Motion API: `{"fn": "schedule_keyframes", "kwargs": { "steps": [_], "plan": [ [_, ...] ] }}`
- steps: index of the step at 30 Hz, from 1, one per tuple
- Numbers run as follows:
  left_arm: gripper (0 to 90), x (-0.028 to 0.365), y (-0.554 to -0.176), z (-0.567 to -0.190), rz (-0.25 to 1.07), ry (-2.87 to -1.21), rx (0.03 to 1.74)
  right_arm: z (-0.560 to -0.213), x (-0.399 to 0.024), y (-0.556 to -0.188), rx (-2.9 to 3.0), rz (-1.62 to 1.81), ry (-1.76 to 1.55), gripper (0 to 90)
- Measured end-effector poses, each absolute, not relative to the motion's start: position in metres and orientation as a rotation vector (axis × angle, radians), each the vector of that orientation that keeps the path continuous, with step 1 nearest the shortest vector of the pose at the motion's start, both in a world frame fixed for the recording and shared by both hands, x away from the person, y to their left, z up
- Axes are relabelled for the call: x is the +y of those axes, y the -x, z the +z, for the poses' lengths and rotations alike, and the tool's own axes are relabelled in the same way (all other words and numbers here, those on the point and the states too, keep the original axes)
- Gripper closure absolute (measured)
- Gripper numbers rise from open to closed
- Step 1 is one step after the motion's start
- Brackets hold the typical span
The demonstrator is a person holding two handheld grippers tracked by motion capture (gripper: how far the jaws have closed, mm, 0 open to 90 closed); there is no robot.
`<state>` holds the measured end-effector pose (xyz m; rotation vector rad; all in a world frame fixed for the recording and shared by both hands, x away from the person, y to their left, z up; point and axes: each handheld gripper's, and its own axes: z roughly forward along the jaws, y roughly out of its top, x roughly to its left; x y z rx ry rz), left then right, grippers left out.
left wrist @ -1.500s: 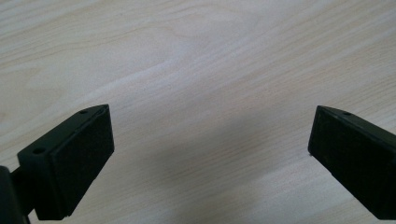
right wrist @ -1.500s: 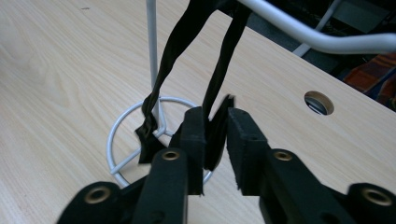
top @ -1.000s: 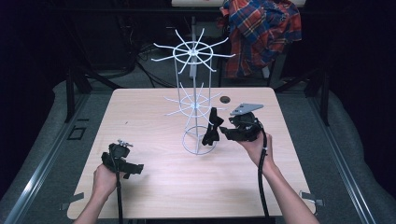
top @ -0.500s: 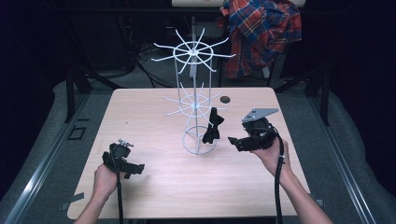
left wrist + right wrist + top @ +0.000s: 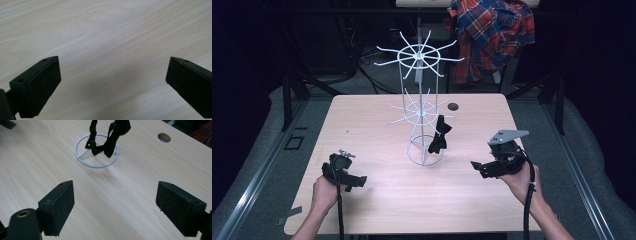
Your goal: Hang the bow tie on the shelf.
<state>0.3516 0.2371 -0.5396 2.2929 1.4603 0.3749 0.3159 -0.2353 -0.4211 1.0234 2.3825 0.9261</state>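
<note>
- Centrally, a white wire rack [image 5: 422, 107] stands upright on the desk [image 5: 377, 125], a pale wood-grain top with rounded corners and a small round hole [image 5: 453, 106] near its far edge.
- The rack is thin wire: a ring base [image 5: 97, 151] flat on the desk, slim uprights, and two tiers of spokes that fan out like wheels, the upper tier wider than the lower.
- A black strap-like item [image 5: 438, 135], soft and limp, hangs from the lower tier on the rack's right side; in the right tool's view its dark folded ends dangle above the ring base. What it is exactly cannot be told.
- A red, blue and white plaid shirt [image 5: 494, 35] is draped beyond the far edge of the desk.
- The left tool [image 5: 356, 181] sits low at the near left of the desk, gripped from below by the left hand [image 5: 324, 194]; its matte black jaws, blocky with textured pads, stand wide apart over bare wood with nothing between them.
- The right tool [image 5: 477, 167] is held at the near right by the right hand [image 5: 519, 182], jaws pointing left toward the rack and well apart from it; a grey three-cornered plate [image 5: 508, 136] sits on top. Its jaws are likewise spread wide and empty.
- A black cable [image 5: 528, 210] runs back along the right forearm.
</note>
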Motion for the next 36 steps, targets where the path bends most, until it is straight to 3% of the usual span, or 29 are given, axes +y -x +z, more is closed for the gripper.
{"fn": "schedule_keyframes", "kwargs": {
  "steps": [18, 36],
  "plan": [
    [0.1, 0.235, -0.352, -0.541, 0.372, -2.318, 1.45, -0.459, -0.267, -0.293, 2.447, 0.809, -1.113, 13.3],
    [0.1, 0.229, -0.352, -0.546, 0.349, -2.395, 1.382, -0.511, -0.279, -0.3, 2.526, 0.626, -1.187, 13.1]
  ]
}}
